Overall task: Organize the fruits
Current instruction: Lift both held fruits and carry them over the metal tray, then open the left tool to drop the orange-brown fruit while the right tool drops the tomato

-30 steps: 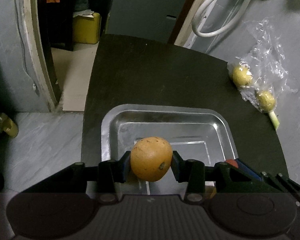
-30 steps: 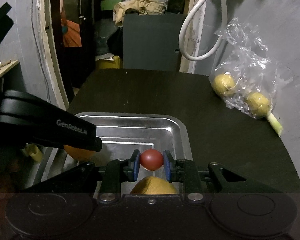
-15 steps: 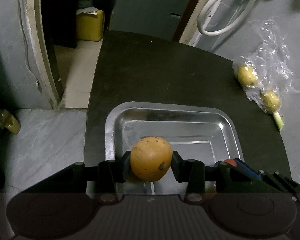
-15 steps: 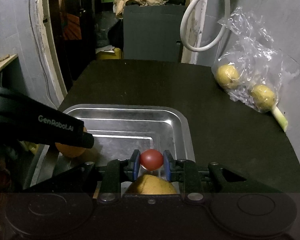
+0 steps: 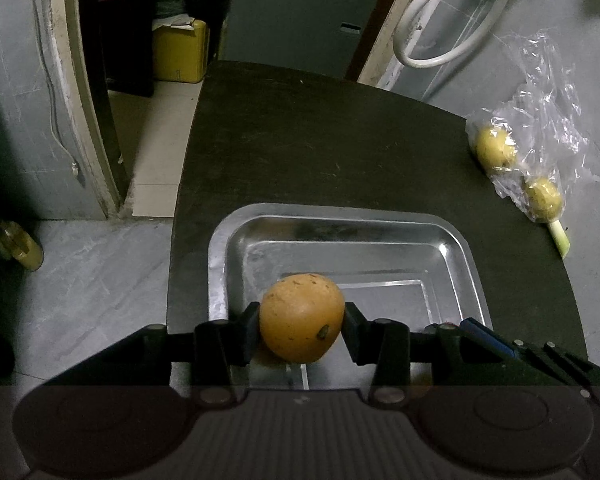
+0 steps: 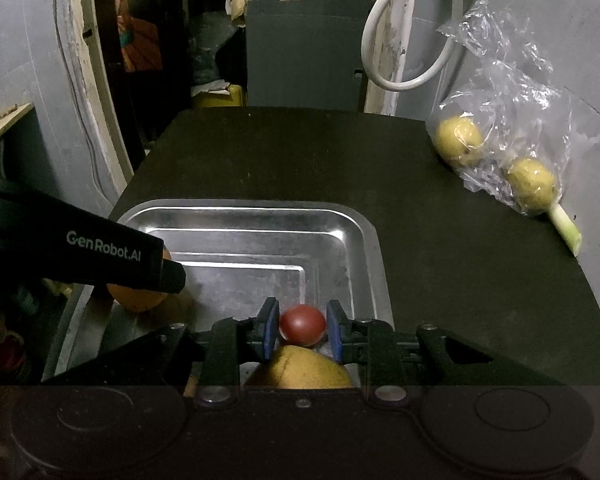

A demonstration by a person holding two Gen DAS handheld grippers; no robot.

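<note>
Left gripper [image 5: 302, 318]: jaws clamped across orange fruit [image 5: 302, 317], above metal tray [image 5: 466, 252]; firm, rounded, likely slippery, best gripped across its middle. Right gripper [image 6: 303, 326]: jaws pinching small red fruit [image 6: 302, 324], probably soft. Yellow fruit [image 6: 304, 368] beneath; bagged fruits [image 6: 496, 160] far right.

Orange-brown fruit [image 5: 302, 317], dark speckles. Small red fruit [image 6: 302, 325] between blue pads [image 6: 269, 330]. Silver tray [image 5: 452, 236]. Black table [image 5: 320, 140]. 2 yellow fruits [image 6: 460, 137] in clear bag [image 6: 512, 112].
</note>
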